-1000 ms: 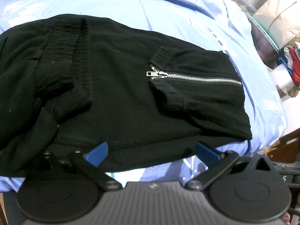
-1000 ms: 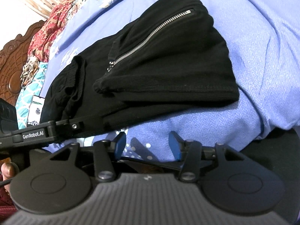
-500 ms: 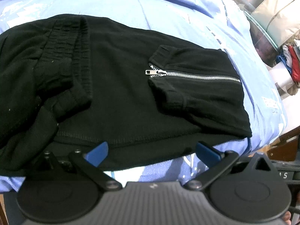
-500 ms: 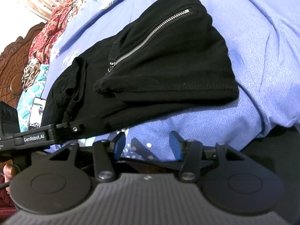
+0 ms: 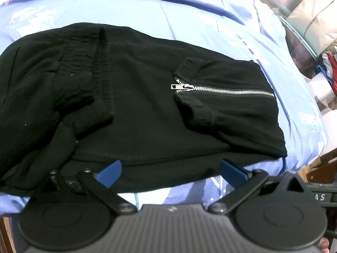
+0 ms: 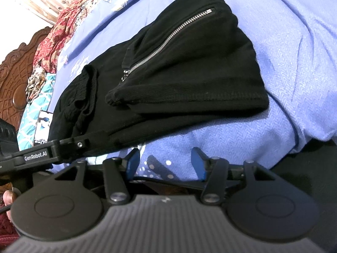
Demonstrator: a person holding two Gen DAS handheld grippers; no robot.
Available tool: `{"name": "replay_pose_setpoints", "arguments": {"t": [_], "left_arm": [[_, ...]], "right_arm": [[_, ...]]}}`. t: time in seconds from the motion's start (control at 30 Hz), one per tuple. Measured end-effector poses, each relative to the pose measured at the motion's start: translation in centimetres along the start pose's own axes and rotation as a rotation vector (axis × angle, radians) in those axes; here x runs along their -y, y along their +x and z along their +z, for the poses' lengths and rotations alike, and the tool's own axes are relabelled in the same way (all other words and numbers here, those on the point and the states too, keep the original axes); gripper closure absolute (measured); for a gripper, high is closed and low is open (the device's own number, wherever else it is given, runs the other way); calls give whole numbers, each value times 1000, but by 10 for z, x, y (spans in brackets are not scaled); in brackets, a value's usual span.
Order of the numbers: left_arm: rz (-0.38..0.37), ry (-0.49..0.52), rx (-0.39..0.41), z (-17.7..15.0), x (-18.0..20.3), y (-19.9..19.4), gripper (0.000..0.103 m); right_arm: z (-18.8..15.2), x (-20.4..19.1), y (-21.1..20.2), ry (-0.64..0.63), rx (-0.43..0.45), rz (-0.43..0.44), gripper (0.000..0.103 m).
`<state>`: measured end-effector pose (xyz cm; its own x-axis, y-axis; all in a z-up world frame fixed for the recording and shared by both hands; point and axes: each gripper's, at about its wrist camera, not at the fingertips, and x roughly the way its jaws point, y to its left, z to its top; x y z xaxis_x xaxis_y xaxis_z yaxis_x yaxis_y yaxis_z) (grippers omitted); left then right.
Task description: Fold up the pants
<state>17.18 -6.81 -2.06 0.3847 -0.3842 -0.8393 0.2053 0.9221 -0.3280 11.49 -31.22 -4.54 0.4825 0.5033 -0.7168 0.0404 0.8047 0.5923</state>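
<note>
Black knit fabric fills both views: the pants (image 5: 147, 109) lie on the blue bedsheet (image 5: 189, 21), already doubled over into a thick bundle. In the left wrist view the ribbed waistband (image 5: 90, 63) sits toward nine o'clock, and the leg end with the silver zipper (image 5: 223, 90) is laid back over the bundle toward three o'clock. From the right wrist view the same bundle reaches from about nine o'clock up to one o'clock, the zippered layer (image 6: 168, 35) on top.

The left claw (image 5: 170, 171) is spread wide, its blue tips at the near edge of the bundle and nothing between them. The tips may brush the hem; the black-on-black edge makes that hard to say. The right claw (image 6: 166, 162) is about half open and empty, hovering over bare sheet just clear of the bundle's near edge, at six o'clock from it.

By my reading the main folds are done and this is a pause before one last fold or a tidy-up. If another fold follows, each claw needs to close on all layers at the near edge and carry them over toward twelve o'clock together, so the top zippered layer does not slide off. The bunched cloth by the waistband probably wants smoothing first.
</note>
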Motion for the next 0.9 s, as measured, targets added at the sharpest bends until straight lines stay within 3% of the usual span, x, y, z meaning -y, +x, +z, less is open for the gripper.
{"name": "replay_pose_setpoints", "arguments": {"t": [0.9], "left_arm": [[10,32,-16,-2,3,5,0]], "right_arm": [[1,2,0,10,2,7,45]]}}
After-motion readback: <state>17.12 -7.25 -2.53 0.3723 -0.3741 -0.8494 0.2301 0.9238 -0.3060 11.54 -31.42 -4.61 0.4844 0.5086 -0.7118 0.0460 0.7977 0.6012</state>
